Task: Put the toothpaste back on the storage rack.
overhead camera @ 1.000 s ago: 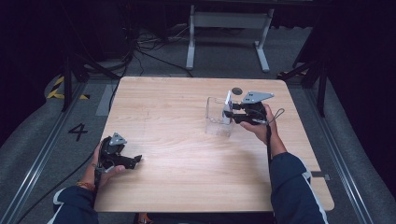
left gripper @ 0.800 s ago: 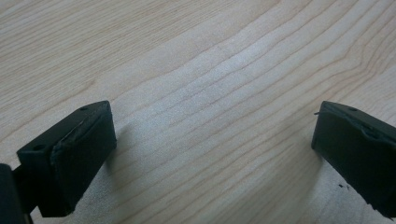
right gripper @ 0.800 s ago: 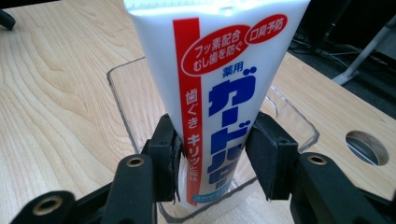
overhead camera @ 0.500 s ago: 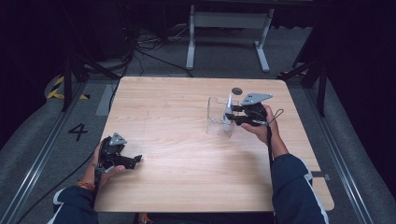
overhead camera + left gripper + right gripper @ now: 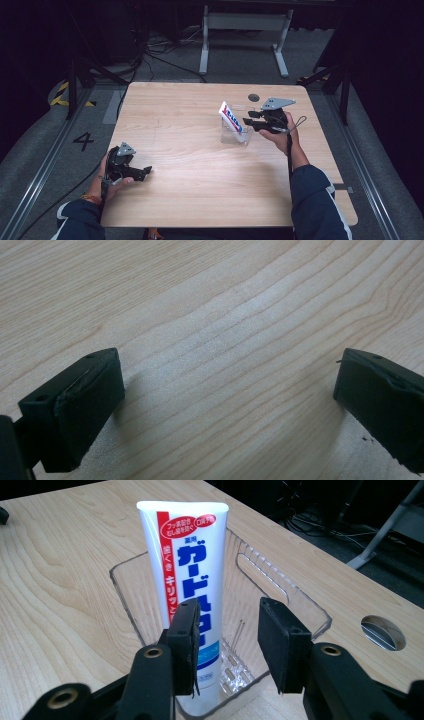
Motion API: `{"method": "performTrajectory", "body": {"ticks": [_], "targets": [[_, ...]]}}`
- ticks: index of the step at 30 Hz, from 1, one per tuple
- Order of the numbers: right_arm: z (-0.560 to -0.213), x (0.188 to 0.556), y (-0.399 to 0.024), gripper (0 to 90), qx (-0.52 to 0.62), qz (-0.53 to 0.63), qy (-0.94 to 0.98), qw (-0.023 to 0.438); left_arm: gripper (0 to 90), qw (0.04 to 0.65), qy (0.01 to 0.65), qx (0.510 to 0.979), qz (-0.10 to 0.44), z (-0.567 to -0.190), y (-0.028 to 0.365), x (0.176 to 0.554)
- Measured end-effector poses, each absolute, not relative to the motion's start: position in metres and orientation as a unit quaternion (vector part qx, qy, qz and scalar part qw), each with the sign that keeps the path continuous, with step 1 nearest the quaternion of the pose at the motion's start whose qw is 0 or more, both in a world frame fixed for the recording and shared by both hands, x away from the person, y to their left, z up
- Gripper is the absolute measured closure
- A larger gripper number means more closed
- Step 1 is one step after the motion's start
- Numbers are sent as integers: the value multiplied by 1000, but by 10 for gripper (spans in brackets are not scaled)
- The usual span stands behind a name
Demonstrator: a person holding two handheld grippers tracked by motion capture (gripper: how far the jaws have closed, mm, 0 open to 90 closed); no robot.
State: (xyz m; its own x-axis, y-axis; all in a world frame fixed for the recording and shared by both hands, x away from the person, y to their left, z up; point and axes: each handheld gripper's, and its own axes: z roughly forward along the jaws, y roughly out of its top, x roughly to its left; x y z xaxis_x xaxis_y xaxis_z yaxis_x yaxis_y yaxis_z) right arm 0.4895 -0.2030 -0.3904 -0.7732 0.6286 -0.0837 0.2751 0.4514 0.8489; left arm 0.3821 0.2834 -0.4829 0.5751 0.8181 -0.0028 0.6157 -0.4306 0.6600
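The toothpaste tube point(image 5: 187, 565) stands on its cap end inside the clear bin point(image 5: 300, 605), leaning on the bin's wall with its flat crimped end well above the rim. In the high view the tube point(image 5: 231, 117) tilts up and out over the side of the bin point(image 5: 235, 139) away from the right gripper point(image 5: 250, 124).

The right gripper point(image 5: 227, 645) sits at the bin's near rim with its jaws drawn in to a narrow gap and nothing pinched between them. One jaw covers the tube's lower edge, so it may be touching the tube there, though I cannot be sure. The left gripper point(image 5: 145, 172) rests on the tabletop point(image 5: 190, 150) well apart from the bin, jaws spread wide over bare wood point(image 5: 225, 405).

The main risk, as I judge it, is the tube's balance. It is tall, it leans, and only the bin's wall props it up. If the right gripper draws back carelessly, a jaw could snag the tube or the rim. That could tip the tube out over the bin's side, or drag the light bin across the tabletop. A straight retreat away from the bin, with the jaws kept clear of the rim, would avoid this.
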Motion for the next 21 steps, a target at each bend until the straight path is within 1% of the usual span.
{"method": "performTrajectory", "body": {"ticks": [11, 21], "targets": [[-389, 484, -204, 585, 270, 434, 836, 201, 4, 314, 432, 830, 161, -483, 283, 382], [-380, 470, -204, 543, 260, 415, 846, 211, 4, 315, 432, 830, 160, -483, 283, 382]]}}
